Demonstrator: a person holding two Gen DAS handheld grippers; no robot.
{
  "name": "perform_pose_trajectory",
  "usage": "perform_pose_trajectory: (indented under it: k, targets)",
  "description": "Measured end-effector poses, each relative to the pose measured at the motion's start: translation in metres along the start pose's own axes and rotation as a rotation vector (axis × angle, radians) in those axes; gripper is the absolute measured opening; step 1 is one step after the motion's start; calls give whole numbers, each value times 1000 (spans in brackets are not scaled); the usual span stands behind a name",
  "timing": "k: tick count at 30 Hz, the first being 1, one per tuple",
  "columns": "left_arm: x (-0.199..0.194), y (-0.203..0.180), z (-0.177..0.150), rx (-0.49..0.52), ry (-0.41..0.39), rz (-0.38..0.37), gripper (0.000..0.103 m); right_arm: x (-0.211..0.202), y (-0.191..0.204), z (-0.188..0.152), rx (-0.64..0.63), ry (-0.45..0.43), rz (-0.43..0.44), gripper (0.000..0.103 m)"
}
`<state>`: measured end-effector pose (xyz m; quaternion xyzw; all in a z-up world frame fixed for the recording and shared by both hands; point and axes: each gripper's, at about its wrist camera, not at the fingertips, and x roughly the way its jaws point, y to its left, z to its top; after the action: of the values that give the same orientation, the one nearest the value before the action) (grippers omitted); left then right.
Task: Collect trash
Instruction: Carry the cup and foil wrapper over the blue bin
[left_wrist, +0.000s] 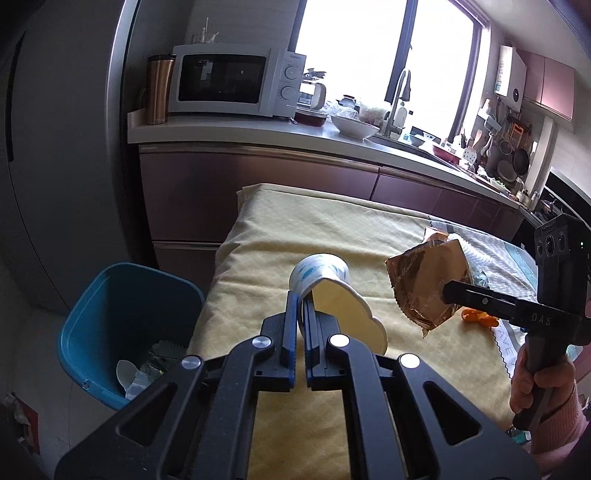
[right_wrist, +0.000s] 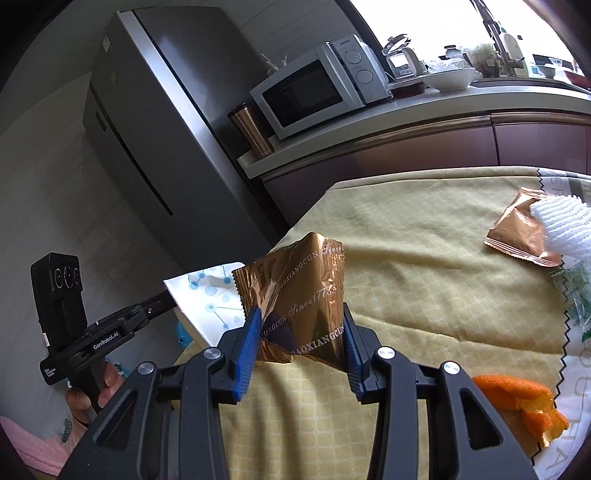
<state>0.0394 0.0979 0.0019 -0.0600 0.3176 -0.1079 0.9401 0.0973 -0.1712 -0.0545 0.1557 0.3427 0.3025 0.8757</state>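
Here a paper cup is pinched by its wall between the nearly closed pads of the left gripper, lying on its side with the mouth turned back toward the gripper. It is held above the yellow cloth, ahead and to the right of the blue bin, which sits low to the gripper's left; the cup is probably carried this way so it can be swung over the rim and let go. A gold wrapper is clamped between the half-closed pads of the right gripper, standing up from them, clear of the cloth, likely lifted for the same trip. In the right view the cup is seen just beyond the wrapper's left edge, so the two loads are close and could brush.

More trash is left on the cloth: a second wrapper far ahead to the right, partly covered by white foam netting, and orange peel just right of the right gripper.

The bin's floor is mostly hidden by its wall; only pale scraps are made out. The cup's inside cannot be judged for contents.
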Motion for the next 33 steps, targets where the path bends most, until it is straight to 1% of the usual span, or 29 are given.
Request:
perform_pose_trajectory:
  k: [17,27,33]
  targets:
    - [-33,64,12,-83,-73,142,4,50,47,11,-97,86,100,39]
    - [-40,99,10,-133,-73,214,4,82,78,17,-160,136,149,39]
    - [-39,117,7,-161,-62,249,4,103,94,22,-192,161,160,39]
